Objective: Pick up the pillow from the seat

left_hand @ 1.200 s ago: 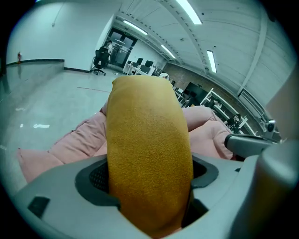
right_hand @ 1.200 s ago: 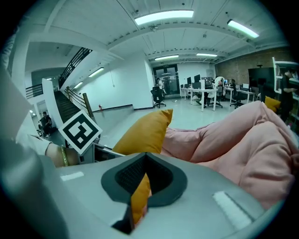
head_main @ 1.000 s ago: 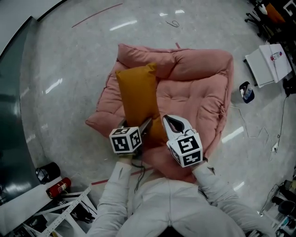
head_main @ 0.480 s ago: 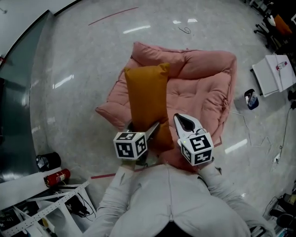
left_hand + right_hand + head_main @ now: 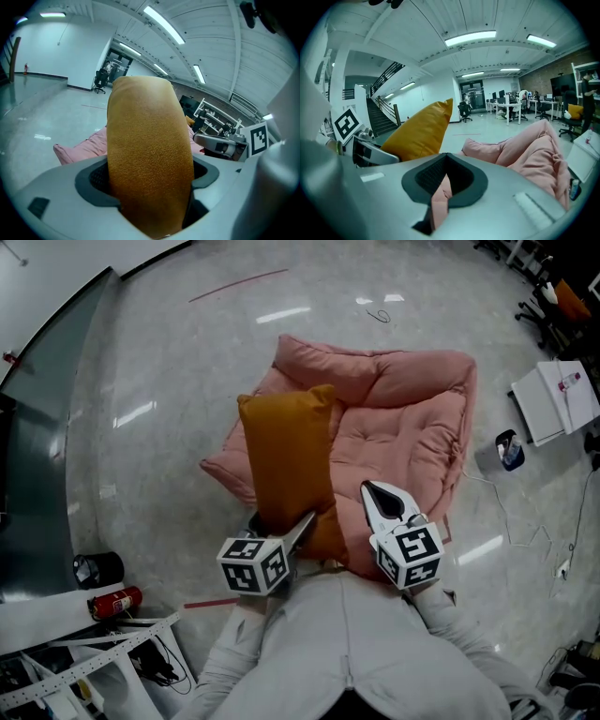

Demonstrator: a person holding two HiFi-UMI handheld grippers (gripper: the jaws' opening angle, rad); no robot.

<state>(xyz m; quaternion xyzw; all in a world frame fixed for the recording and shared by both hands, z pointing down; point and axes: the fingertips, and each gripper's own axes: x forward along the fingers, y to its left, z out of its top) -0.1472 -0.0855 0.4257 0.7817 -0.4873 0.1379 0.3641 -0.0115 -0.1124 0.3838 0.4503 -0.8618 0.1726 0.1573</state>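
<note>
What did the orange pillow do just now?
The orange pillow swung its far end left, out past the edge of the pink seat. The left hand-held gripper stayed clamped on its near end; the right hand-held gripper stayed shut and empty above the seat.

The person holds both arms bent and close to the body, the light sleeves point(image 5: 450, 638) running forward and down to a gripper in each hand. The left gripper point(image 5: 281, 521) points ahead and slightly right, its marker cube point(image 5: 253, 564) nearest the body. Its jaws stand wide apart, clamped on the near end of the pillow point(image 5: 286, 456), with the pads pressing into both sides. The right gripper point(image 5: 371, 489) is level with it and just beside it, pointing forward and a little left. Its jaws are almost together, with only a thin slit between them, and they grip nothing.
</note>
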